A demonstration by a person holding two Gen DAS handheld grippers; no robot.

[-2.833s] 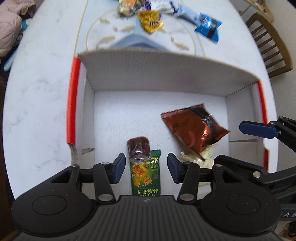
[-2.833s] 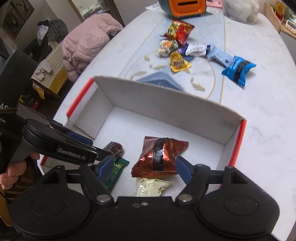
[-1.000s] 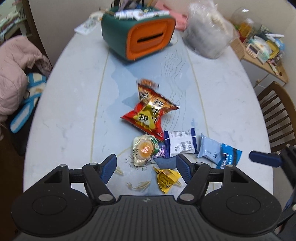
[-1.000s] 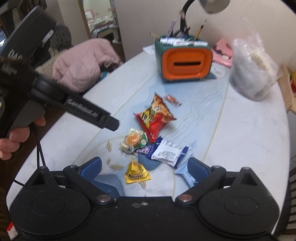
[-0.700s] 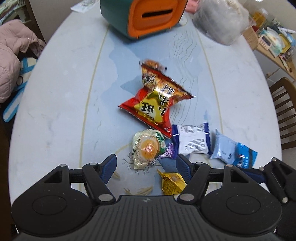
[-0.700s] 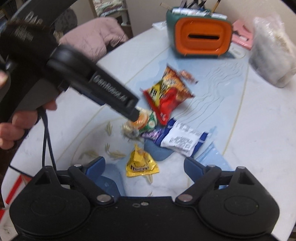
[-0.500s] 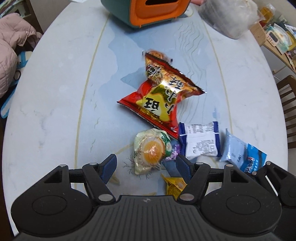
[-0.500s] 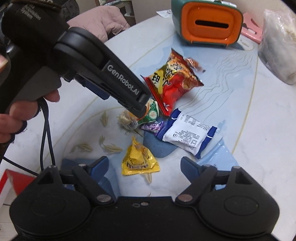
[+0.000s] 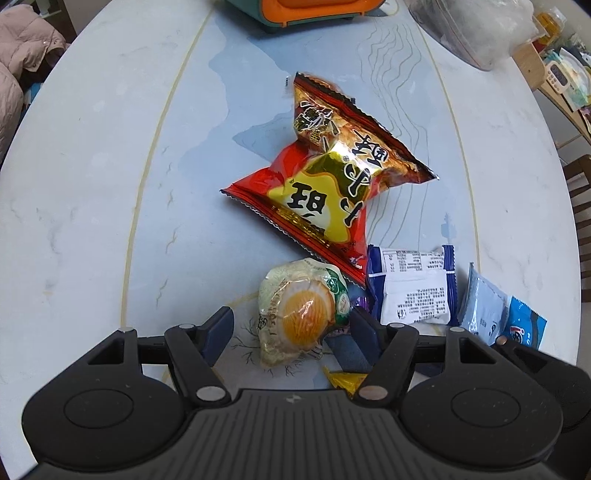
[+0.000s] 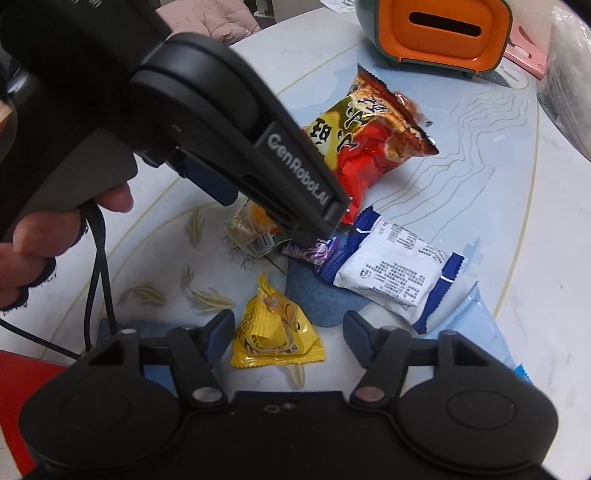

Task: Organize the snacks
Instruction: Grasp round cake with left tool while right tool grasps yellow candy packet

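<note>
My left gripper (image 9: 291, 328) points down at the table (image 9: 92, 166), open, with a round clear-wrapped pastry packet (image 9: 299, 314) lying between its fingers; a gap shows at the left pad. My right gripper (image 10: 288, 332) straddles a small yellow candy packet (image 10: 277, 336), its jaws closing, with space still showing beside the right pad. Beyond lie a red and gold chip bag pair (image 9: 332, 192), a white-and-blue packet (image 9: 413, 288), a light blue packet (image 9: 491, 314) and a purple wrapper (image 10: 314, 251). In the right wrist view the left gripper's body hides part of the pastry packet.
An orange and green box (image 10: 436, 33) stands at the far end of the table, with a clear plastic bag (image 9: 480, 26) beside it. A red box corner (image 10: 22, 387) shows at the lower left. A person's hand (image 10: 44, 236) holds the left gripper. A chair (image 9: 580, 206) is at the right.
Both grippers left the white box, crossed to the snack pile and sank toward it. The right jaws narrowed around the yellow packet. The left jaws kept about the same width.
</note>
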